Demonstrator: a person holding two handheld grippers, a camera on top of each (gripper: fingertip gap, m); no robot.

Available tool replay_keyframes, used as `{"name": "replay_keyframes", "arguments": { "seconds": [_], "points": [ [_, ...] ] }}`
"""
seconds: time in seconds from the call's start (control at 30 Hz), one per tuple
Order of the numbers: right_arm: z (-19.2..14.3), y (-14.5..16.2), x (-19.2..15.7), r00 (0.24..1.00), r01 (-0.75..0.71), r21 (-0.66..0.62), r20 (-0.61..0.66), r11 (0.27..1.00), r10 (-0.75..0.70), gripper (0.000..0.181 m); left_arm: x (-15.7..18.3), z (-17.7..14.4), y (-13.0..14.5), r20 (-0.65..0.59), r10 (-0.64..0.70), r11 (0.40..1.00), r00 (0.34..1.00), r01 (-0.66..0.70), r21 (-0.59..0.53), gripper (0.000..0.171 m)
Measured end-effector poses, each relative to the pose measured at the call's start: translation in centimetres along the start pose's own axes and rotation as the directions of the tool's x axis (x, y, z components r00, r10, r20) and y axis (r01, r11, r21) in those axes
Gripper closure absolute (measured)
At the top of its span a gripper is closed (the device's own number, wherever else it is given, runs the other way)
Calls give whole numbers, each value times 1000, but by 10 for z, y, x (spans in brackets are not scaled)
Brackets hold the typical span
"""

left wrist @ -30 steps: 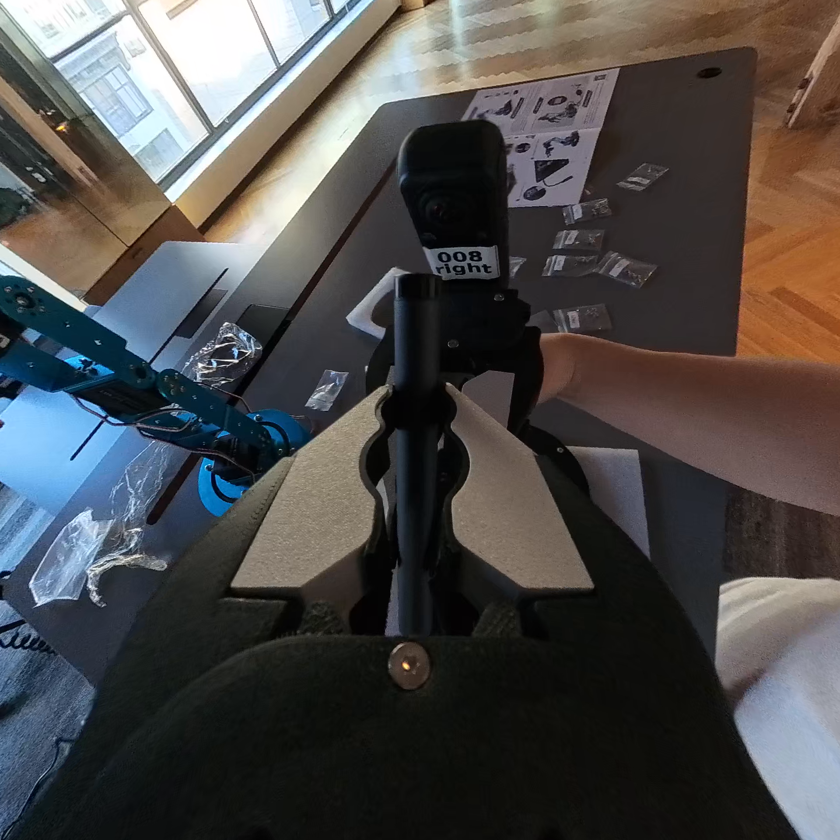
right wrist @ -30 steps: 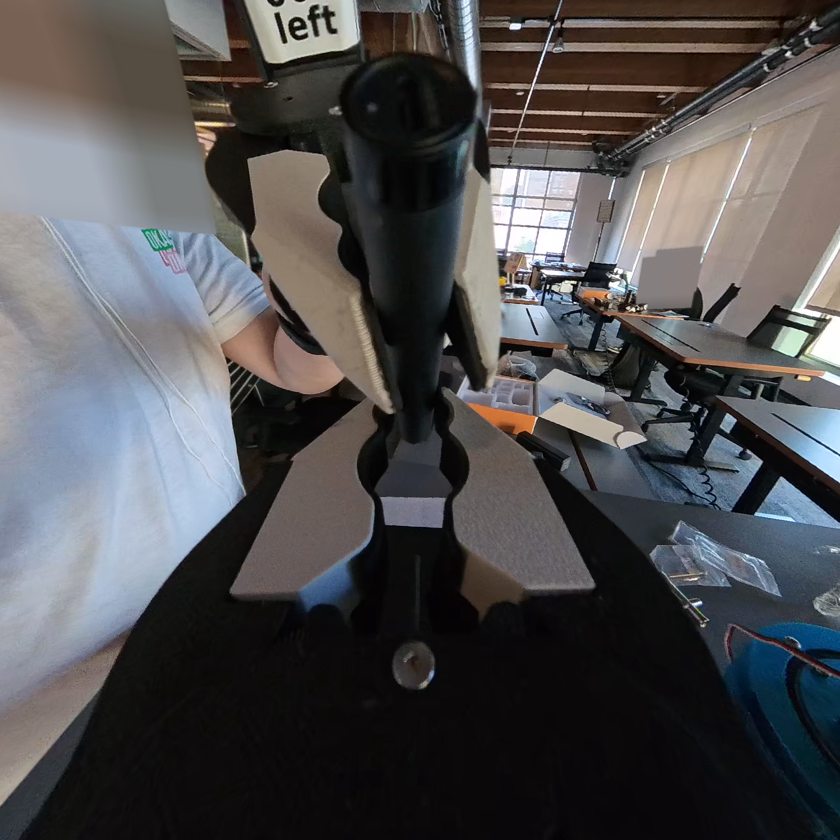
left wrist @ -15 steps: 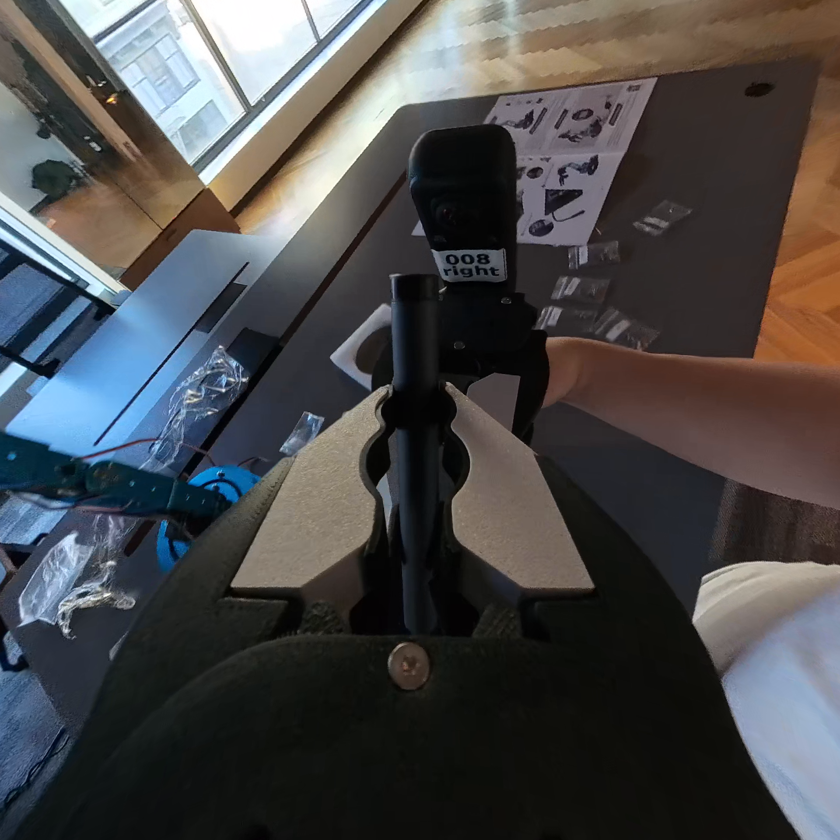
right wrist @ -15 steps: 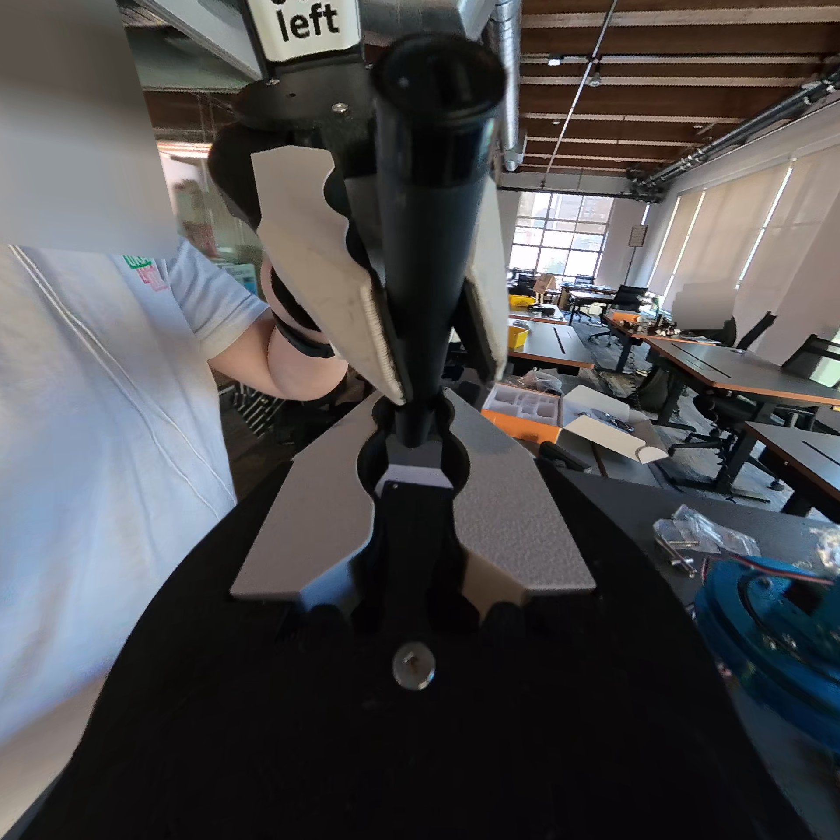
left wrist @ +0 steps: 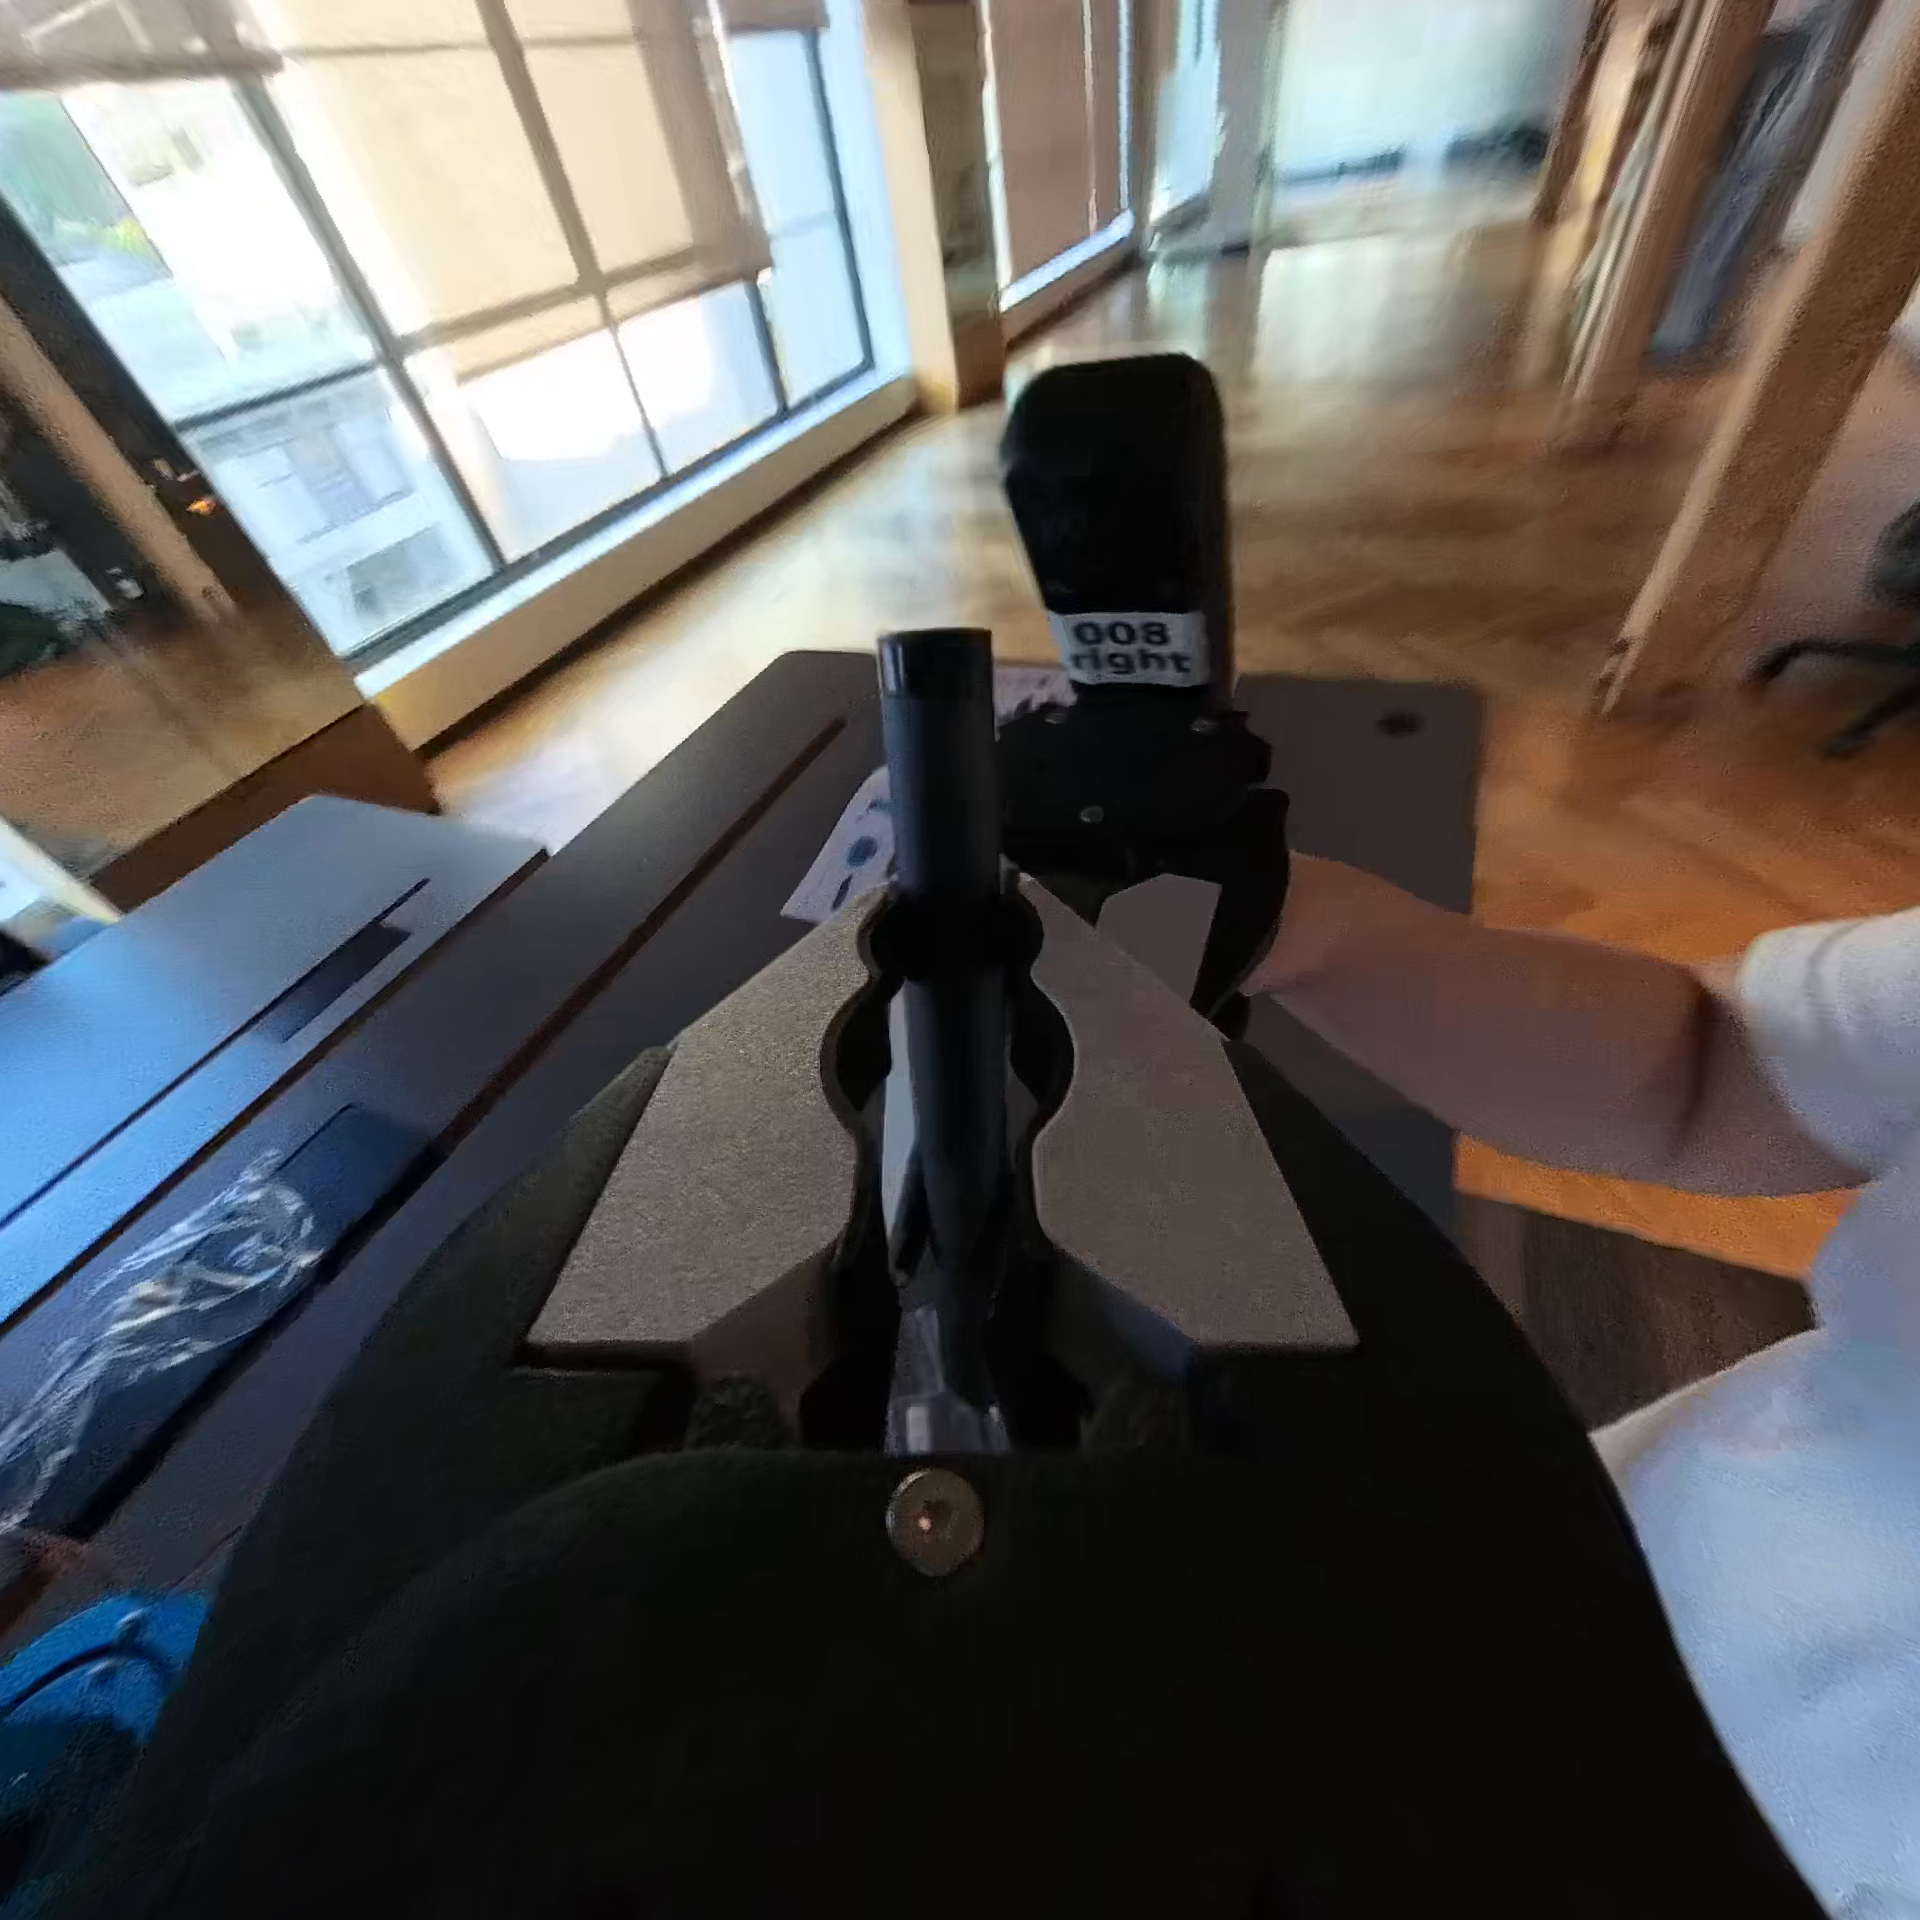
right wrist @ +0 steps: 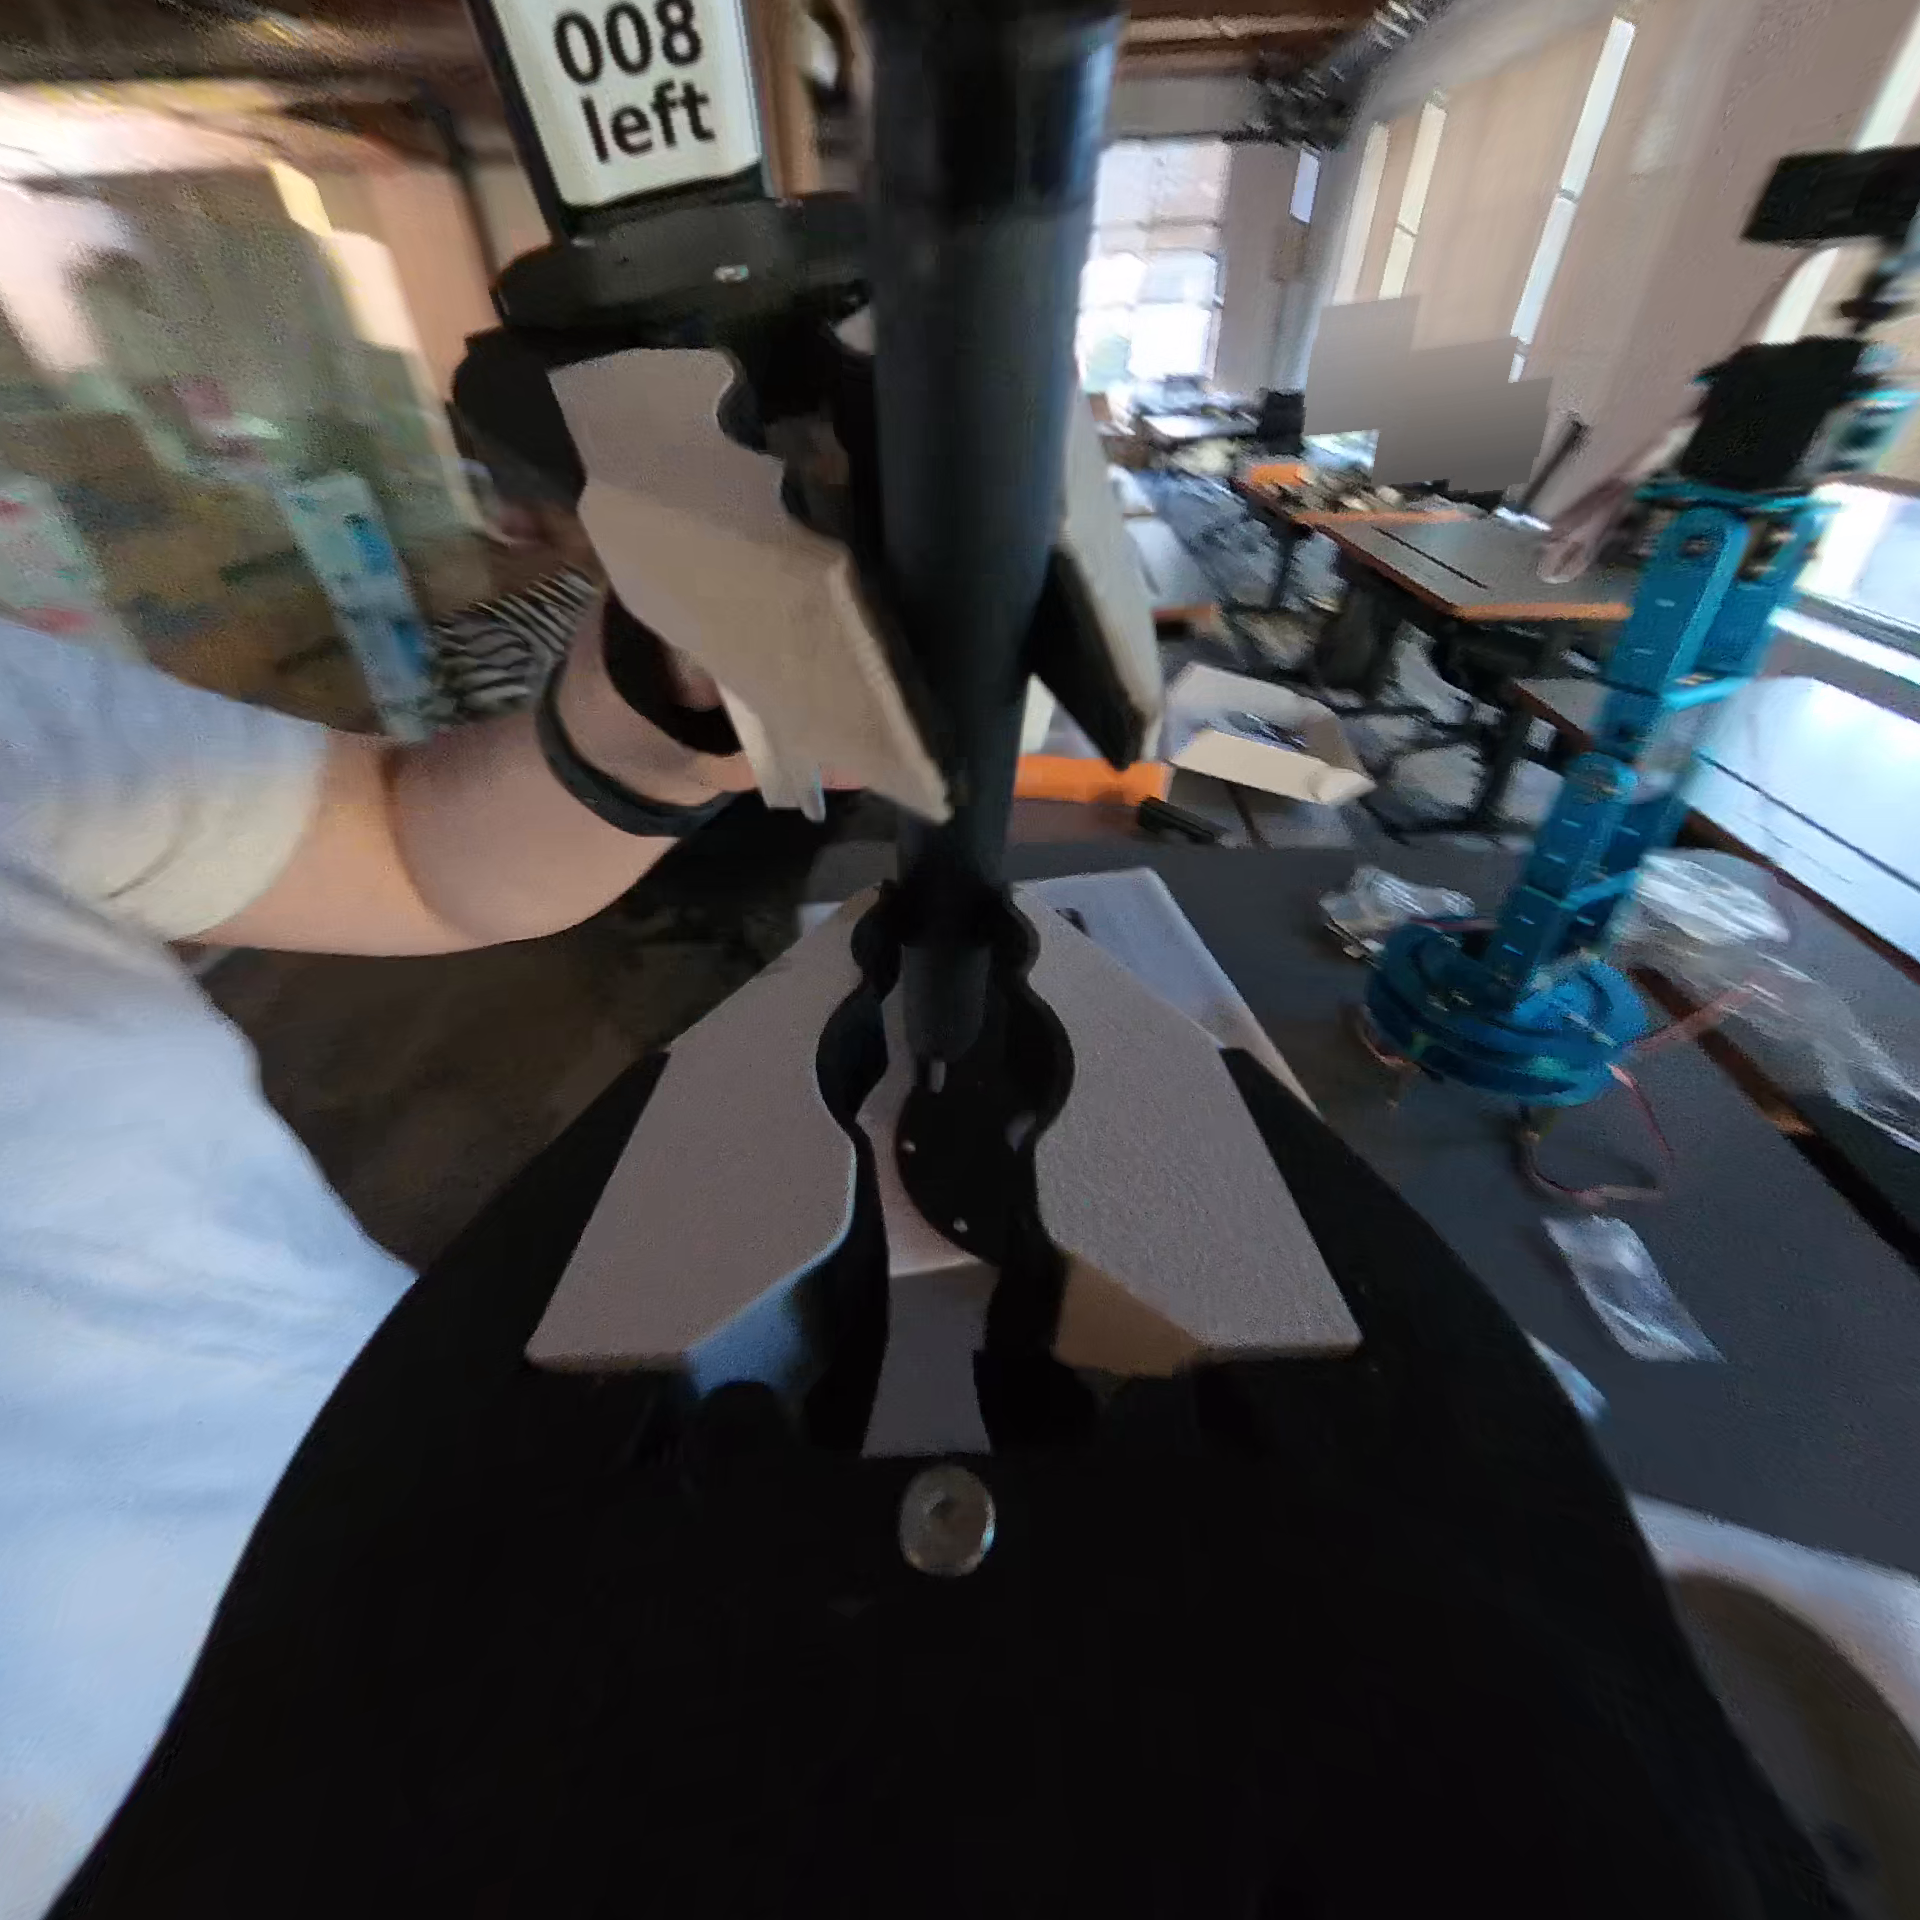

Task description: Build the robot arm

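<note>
Two hand-held grippers met around one black tube, each with two grey fingers. Seen from the left wrist, the left gripper (left wrist: 940, 935) was clenched on the tube (left wrist: 940, 935), which ran up between its fingers and stuck out past the tips, its round end open to the room. Beyond it the right gripper (left wrist: 1153, 935) faced back toward the camera, one black camera block with a white label on top, and one bare forearm (left wrist: 1475, 1049) in a white sleeve reached in from the right behind it. Seen from the right wrist, the right gripper (right wrist: 951, 935) had the narrow end of the same tube (right wrist: 971, 540) sitting in the notch at its fingertips, pinched there with the fingers drawn close. Just above, the left gripper (right wrist: 961, 727) clasped the tube higher up between its two pale fingers, with one hand (right wrist: 634, 727) wearing a dark wristband behind it. One dark table (right wrist: 1714, 1226) lay below. On it, well to the right of the grippers, stood one blue toy robot arm (right wrist: 1590, 914) on a round base, with thin red wires trailing. At least two clear plastic bags (right wrist: 1631, 1288) lay near it, blurred. One white box (right wrist: 1143, 935) sat directly beyond the right gripper's fingertips. In the left wrist view, one crumpled clear bag (left wrist: 177, 1278) lay at the table's left edge, and one sheet of printed paper (left wrist: 852, 862) showed beside the tube. Both views were smeared by motion.
</note>
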State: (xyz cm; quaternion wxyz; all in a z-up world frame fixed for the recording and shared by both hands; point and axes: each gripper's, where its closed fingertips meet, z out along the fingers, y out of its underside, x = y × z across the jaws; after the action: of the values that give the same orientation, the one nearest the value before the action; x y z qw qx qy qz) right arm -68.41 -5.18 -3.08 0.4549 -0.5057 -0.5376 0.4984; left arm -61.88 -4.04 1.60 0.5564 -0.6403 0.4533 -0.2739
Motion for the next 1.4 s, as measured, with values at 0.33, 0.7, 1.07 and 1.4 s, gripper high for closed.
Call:
{"name": "replay_keyframes", "arguments": {
  "seconds": [0.33, 0.7, 1.07, 1.4],
  "points": [
    [-5, -29, -16, 876, 172, -228, -409, 958, -255, 162, 17, -41, -39, -231, -78, 974, 970, 124, 192, 157],
    [-4, -35, -27, 863, 207, -197, -424, 958, -274, 162, 27, -49, -46, -191, -60, 978, 980, 96, 183, 157],
    [15, -34, -20, 849, 214, -229, -437, 950, -296, 163, 11, -68, -37, -182, -81, 974, 980, 117, 196, 156],
    [86, -20, -24, 958, 192, -124, -191, 974, -214, 148, -28, -126, -8, -135, -154, 960, 979, 181, 214, 157]
  ]
}}
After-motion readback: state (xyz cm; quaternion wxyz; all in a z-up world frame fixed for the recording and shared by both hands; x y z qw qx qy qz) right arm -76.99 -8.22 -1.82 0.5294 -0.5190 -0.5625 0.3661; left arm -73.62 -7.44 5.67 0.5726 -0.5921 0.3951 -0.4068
